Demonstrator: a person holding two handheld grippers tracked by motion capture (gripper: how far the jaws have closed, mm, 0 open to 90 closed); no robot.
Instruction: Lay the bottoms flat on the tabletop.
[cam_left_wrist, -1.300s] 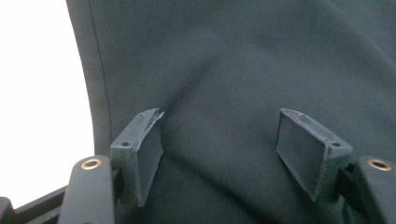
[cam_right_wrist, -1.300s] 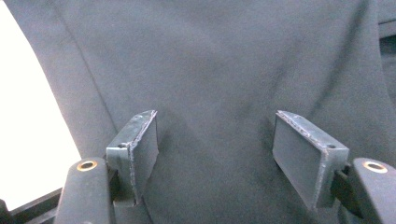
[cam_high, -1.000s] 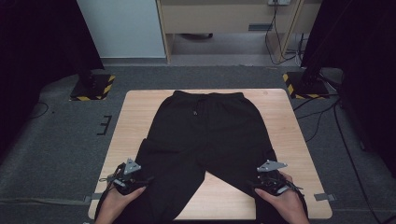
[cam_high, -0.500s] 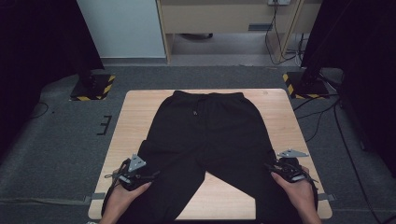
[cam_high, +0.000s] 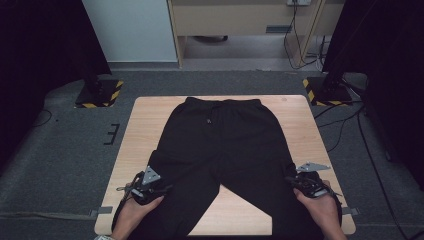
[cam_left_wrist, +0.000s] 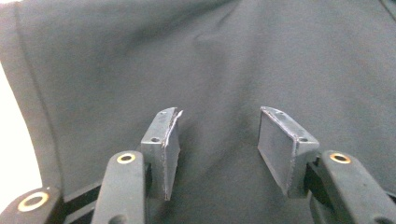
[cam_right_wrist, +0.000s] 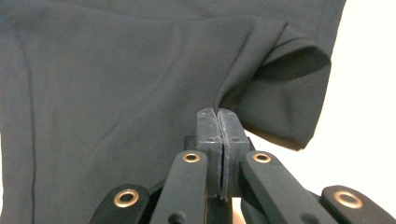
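Pinching a fold of black fabric, the right gripper (cam_right_wrist: 218, 122) has just closed its jaws on the outer edge of the trousers (cam_high: 220, 150), at the leg nearest the person. Over the other leg, the left gripper (cam_left_wrist: 218, 140) has been narrowing, its pads apart with cloth beneath, unpinched. Beyond, the trousers lie flat on the wooden table (cam_high: 145, 120), waistband at the far edge.

Trousers (cam_high: 225, 150) leg ends cut off by high view's bottom edge.
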